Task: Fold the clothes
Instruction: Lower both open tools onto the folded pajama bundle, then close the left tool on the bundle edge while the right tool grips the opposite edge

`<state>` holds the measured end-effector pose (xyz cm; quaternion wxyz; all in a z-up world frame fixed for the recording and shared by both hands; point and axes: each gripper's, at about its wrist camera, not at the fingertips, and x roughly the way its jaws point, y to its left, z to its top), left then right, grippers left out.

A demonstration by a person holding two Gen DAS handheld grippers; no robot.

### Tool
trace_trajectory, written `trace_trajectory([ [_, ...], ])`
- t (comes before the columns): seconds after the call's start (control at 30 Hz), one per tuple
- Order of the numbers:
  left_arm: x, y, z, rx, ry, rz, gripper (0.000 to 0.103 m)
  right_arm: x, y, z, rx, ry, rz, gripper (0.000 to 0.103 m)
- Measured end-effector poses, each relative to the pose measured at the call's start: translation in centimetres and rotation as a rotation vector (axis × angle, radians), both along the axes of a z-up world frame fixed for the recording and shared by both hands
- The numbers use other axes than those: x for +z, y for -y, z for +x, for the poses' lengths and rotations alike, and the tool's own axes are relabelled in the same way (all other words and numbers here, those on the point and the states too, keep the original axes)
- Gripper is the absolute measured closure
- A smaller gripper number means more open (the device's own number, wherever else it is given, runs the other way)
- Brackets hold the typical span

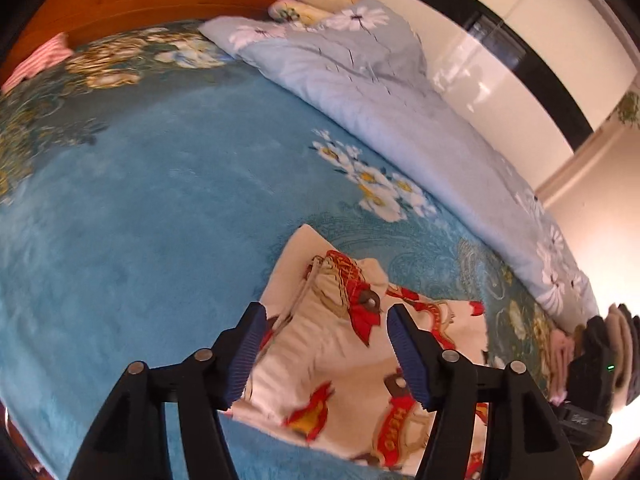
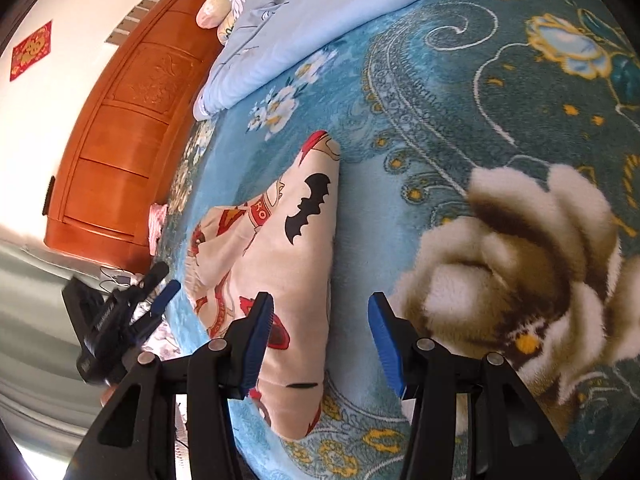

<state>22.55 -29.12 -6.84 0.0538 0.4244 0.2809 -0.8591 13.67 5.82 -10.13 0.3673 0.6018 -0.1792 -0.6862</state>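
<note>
A: Where is the garment (image 1: 352, 364) lying?
B: Lower centre, bunched on the blue blanket (image 1: 140, 220), awaiting folding.
A: And the 2 tools?
B: Left gripper (image 1: 324, 356) and right gripper (image 2: 320, 340) are both hovering apart, gripping nothing.

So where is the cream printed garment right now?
The cream printed garment lies folded on the blue floral blanket, directly below both open tools; the pale blue duvet lies beyond it in the left wrist view.
</note>
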Motion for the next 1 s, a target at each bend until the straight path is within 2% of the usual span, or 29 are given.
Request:
trace_trajectory([
  [0.2,-1.2,-0.6,-1.0,-0.004,-0.001,-0.009,0.039,1.1,1.2,-0.4,0.012,-0.065,0.011,0.052],
  [0.23,-1.2,-0.7,-1.0,0.008,0.002,-0.02,0.046,1.1,1.5,-0.4,0.018,-0.066,0.013,0.052],
  [0.33,-1.5,-0.6,-0.9,0.053,0.033,-0.086,0.057,0.8,2.3,-0.7,0.032,-0.058,0.018,0.052],
  [0.5,-2.6,-0.6,-0.8,0.073,0.068,-0.169,0.057,0.1,2.9,-0.5,0.048,-0.054,0.035,0.052],
  [0.63,-3.7,0.4,-0.7,0.09,0.074,-0.091,0.055,-0.6,2.5,-0.6,0.034,-0.035,0.056,0.052],
  [0.77,-3.1,0.6,-0.4,0.05,0.062,-0.056,0.053,0.2,2.3,-0.5,0.033,-0.052,0.044,0.052],
  [0.83,-2.8,0.9,0.0,0.023,0.055,-0.035,0.041,0.4,2.7,-0.5,0.047,-0.058,0.04,0.052],
  [1.0,-3.7,2.0,0.7,-0.032,0.085,0.039,0.035,-0.4,2.9,-0.5,0.046,-0.036,0.043,0.052],
])
